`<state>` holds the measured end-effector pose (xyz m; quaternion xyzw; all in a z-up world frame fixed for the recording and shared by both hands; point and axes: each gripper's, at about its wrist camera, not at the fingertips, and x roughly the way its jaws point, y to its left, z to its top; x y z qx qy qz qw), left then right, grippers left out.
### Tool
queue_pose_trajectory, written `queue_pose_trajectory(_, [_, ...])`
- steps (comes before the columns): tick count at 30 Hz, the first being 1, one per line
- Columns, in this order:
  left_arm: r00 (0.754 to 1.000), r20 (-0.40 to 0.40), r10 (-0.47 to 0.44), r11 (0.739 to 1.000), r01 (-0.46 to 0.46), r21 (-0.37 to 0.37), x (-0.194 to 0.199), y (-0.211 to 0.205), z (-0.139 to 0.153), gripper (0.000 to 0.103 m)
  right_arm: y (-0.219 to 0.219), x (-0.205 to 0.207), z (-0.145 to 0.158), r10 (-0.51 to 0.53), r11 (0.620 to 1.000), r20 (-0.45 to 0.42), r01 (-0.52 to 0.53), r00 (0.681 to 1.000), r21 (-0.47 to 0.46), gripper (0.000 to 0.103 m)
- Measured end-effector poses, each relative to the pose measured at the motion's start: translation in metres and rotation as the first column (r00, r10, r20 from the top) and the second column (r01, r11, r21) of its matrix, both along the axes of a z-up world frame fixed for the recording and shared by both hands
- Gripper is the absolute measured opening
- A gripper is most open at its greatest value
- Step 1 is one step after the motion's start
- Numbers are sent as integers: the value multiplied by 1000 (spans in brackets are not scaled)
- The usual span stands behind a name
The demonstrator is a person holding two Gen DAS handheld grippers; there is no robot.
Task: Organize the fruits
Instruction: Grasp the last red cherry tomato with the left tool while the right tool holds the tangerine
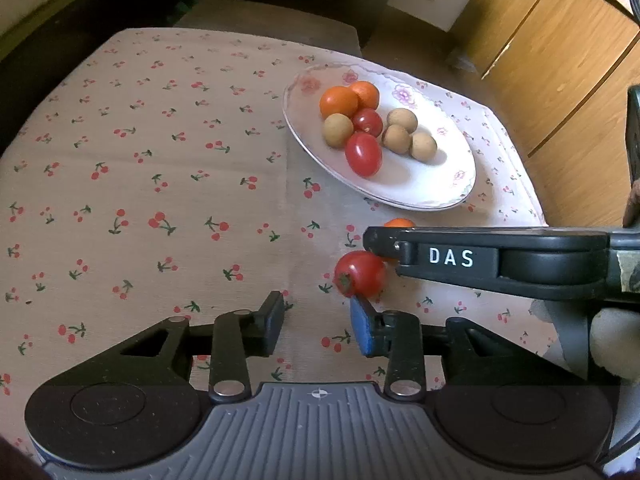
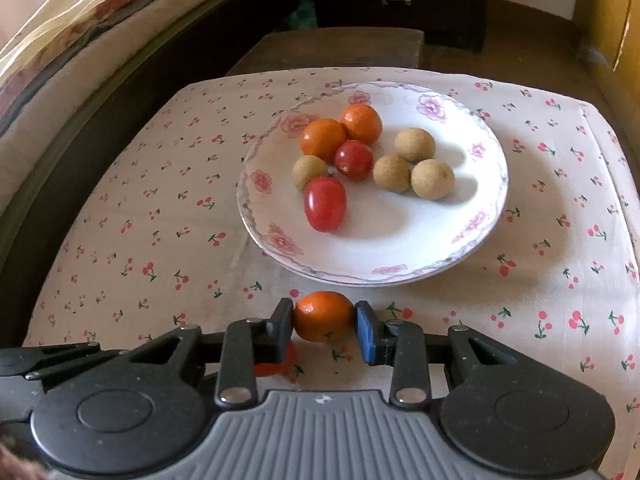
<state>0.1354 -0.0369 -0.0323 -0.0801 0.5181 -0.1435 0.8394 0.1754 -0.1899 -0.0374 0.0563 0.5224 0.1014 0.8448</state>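
A white floral plate point(image 2: 400, 256) point(image 1: 424, 188) on the cherry-print cloth holds two orange fruits point(image 2: 340, 130), two red tomatoes point(image 2: 325, 204) and several tan longans point(image 2: 412, 168). My right gripper point(image 2: 324, 330) is shut on an orange fruit point(image 2: 323, 316) just in front of the plate; from the left wrist view it reaches in from the right point(image 1: 374, 240) and hides most of that fruit point(image 1: 398, 223). A loose red tomato point(image 1: 360, 274) lies on the cloth beside it. My left gripper point(image 1: 318, 326) is open and empty, its blue pad just short of that tomato.
The table's far edge meets a brown bench point(image 2: 332, 50). A bed with bedding point(image 2: 80, 12) runs along the left. Wooden cabinets point(image 1: 560, 60) stand to the right. The cloth left of the plate point(image 1: 140, 140) is bare.
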Motion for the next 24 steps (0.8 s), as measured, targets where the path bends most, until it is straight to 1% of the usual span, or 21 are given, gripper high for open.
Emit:
queue_pose_trajectory(2, [1000, 2, 2, 1000, -2, -13, -1, 2, 3, 48, -5, -3, 3, -5, 1000, 4, 5, 1000, 0, 34])
queue_pose_trajectory(6, [1000, 12, 6, 999, -5, -44, -1, 1, 9, 56, -16, -11, 13, -26, 1000, 20, 26, 999, 4, 34])
queue_pose_trajectory(12, [999, -17, 29, 995, -30, -94, 6, -12, 7, 58, -39, -28, 22, -51, 999, 24, 51, 998, -18, 34])
queue_pose_trajectory(16, [999, -14, 32, 998, -33, -54, 9, -26, 2, 57, -53, -36, 27, -69, 998, 33, 69, 997, -11, 34])
queue_pose_trajectory(19, [999, -10, 41, 999, -42, -29, 13, -30, -1, 59, -60, -39, 28, -77, 997, 34, 77, 996, 1, 34])
queue_pose_trajectory(24, [998, -2, 59, 998, -59, -28, 18, -33, -3, 61, -66, -39, 25, -84, 996, 26, 84, 996, 8, 34])
